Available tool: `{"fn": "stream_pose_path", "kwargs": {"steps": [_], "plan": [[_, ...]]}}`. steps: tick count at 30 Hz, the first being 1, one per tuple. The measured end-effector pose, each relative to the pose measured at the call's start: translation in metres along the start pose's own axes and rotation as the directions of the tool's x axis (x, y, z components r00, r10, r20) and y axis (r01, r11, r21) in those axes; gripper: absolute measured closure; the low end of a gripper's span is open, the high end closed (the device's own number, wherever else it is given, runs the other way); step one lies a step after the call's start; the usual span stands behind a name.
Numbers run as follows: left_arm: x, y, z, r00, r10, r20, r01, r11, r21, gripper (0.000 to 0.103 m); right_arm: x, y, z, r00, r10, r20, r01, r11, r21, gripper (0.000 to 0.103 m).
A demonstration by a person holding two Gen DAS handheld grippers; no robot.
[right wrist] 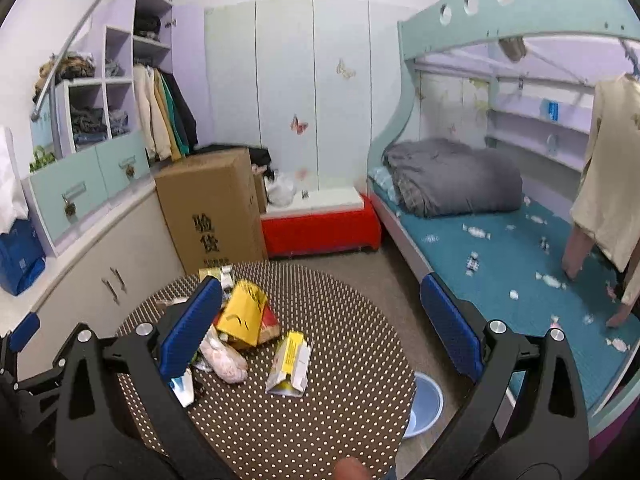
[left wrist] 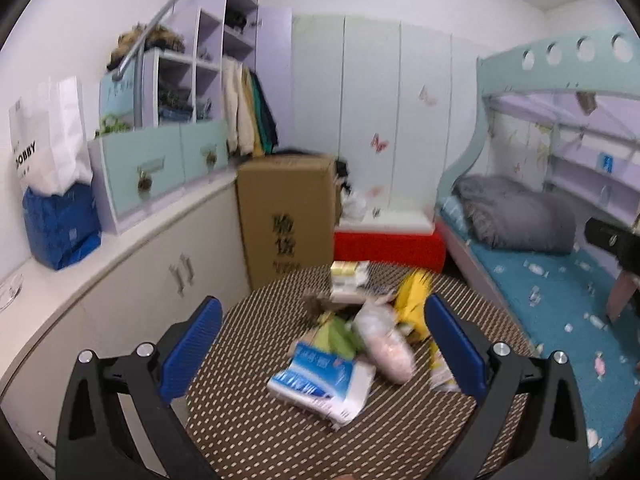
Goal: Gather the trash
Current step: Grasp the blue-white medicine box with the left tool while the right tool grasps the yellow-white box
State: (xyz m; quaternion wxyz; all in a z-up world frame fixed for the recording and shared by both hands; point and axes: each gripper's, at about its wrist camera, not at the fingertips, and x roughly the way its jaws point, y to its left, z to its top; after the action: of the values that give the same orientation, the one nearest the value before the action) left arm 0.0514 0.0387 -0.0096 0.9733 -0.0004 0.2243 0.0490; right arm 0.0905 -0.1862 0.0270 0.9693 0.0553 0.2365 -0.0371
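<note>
Beside the bunk bed (right wrist: 500, 240), trash (right wrist: 244, 320) litters a dotted round table (right wrist: 340, 380).

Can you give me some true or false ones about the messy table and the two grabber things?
1. Both grippers are open and hold nothing. True: the left gripper and the right gripper have their fingers spread wide.
2. The trash lies on a round dotted table. True.
3. The yellow-and-white carton is buried under the pile. False: it lies apart, to the right of the yellow bag.
4. The cardboard box stands on the table. False: it stands on the floor beyond the table.
5. A blue basin sits on the bed. False: it is on the floor beside the table.
</note>
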Motion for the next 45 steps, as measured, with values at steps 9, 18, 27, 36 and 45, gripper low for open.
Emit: {"fn": "stream_pose_path", "kwargs": {"steps": [9, 18, 27, 36, 45], "plan": [[0.075, 0.030, -0.060, 0.970, 0.039, -0.241, -0.044, 0.999, -0.016, 0.004, 0.110, 0.011, -0.050, 0.966, 0.008, -0.257, -0.017, 0.999, -0.033, 0.006], [0.097, 0.007, -0.086, 0.950, -0.073, -0.305, 0.089, 0.995, 0.039, 0.004, 0.171, 0.010, -0.091, 0.911, 0.011, -0.413, -0.022, 0.999, -0.023, 0.006], [0.140, -0.027, -0.075, 0.939, 0.065, -0.339, -0.015, 0.989, 0.150, 0.004, 0.206, 0.028, -0.107, 0.888, 0.021, -0.459, -0.041, 0.999, -0.032, 0.006], [0.168, -0.041, -0.089, 0.926, 0.168, -0.338, -0.094, 0.970, 0.225, 0.029, 0.216, 0.034, -0.115, 0.883, 0.032, -0.469, -0.062, 0.997, -0.050, 0.017], [0.153, 0.003, -0.090, 0.942, 0.019, -0.336, -0.002, 0.999, 0.051, 0.090, 0.207, 0.020, -0.122, 0.877, 0.115, -0.467, -0.119, 0.993, 0.019, 0.051]]}}
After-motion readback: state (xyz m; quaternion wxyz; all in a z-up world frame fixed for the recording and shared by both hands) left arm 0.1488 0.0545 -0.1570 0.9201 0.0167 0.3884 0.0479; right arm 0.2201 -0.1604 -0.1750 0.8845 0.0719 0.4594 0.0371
